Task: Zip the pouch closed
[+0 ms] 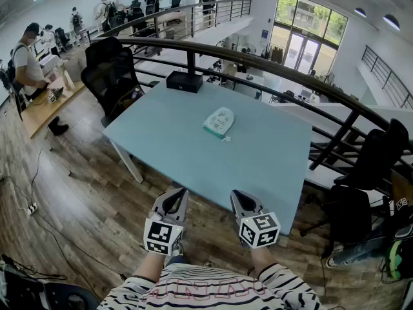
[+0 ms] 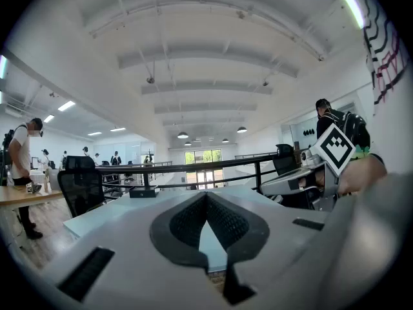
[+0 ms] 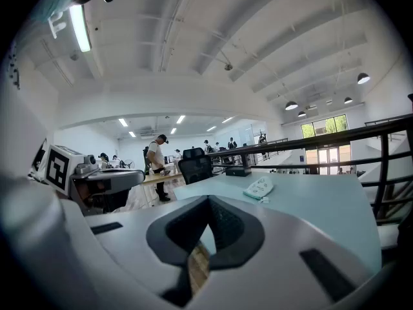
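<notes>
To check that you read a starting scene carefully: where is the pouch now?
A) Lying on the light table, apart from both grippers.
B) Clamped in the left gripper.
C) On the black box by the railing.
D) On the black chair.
A: the pouch lies flat on the table, well beyond the left gripper and right gripper, both shut on nothing.

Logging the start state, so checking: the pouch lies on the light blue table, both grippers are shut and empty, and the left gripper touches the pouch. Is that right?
No. The left gripper does not touch the pouch: the head view shows it by the near edge of the table, well apart from the pouch. The rest stands, the right gripper included.
</notes>
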`<state>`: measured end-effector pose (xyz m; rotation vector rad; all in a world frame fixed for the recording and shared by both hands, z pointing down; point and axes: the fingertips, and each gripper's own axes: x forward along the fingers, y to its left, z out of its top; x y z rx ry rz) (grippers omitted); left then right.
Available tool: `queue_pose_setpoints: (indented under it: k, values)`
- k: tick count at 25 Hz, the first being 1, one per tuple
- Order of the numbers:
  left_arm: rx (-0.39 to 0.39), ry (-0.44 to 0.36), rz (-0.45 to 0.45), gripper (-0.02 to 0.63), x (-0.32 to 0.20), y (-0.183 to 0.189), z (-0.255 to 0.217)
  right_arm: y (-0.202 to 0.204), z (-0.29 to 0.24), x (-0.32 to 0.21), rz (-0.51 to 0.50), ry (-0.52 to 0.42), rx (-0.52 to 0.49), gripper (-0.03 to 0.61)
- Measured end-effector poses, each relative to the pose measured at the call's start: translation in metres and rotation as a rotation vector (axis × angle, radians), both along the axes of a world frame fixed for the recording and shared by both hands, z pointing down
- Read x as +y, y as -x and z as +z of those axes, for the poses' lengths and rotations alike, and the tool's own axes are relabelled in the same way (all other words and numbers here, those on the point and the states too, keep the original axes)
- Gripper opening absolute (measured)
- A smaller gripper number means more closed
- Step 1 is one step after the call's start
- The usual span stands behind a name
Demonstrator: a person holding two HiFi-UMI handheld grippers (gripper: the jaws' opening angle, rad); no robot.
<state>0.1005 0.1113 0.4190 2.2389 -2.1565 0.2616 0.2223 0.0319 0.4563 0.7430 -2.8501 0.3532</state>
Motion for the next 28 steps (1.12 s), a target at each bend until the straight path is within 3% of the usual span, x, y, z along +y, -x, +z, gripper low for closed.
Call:
queue_pose_setpoints:
  k: [7, 16, 21, 28]
  values:
    - [-0.006, 0.019, 0.016, 0.025, 0.000, -0.001, 0.013, 0.000, -0.003, -0.005, 0.027, 0.002, -0.052, 0.028]
    - [0.055, 0.062, 0.042, 0.028, -0.023, 0.018, 0.036, 0.015, 0.018, -0.026, 0.066, 0.028, -0.022, 0.029]
    - [0.067, 0.081, 0.112, 0.028, -0.049, 0.056, 0.045, 0.049, 0.023, -0.049, 0.129, 0.036, -0.005, 0.029]
    - [0.071, 0.088, 0.201, 0.028, -0.083, 0.140, 0.042, 0.115, 0.021, -0.074, 0.248, 0.039, 0.012, 0.029]
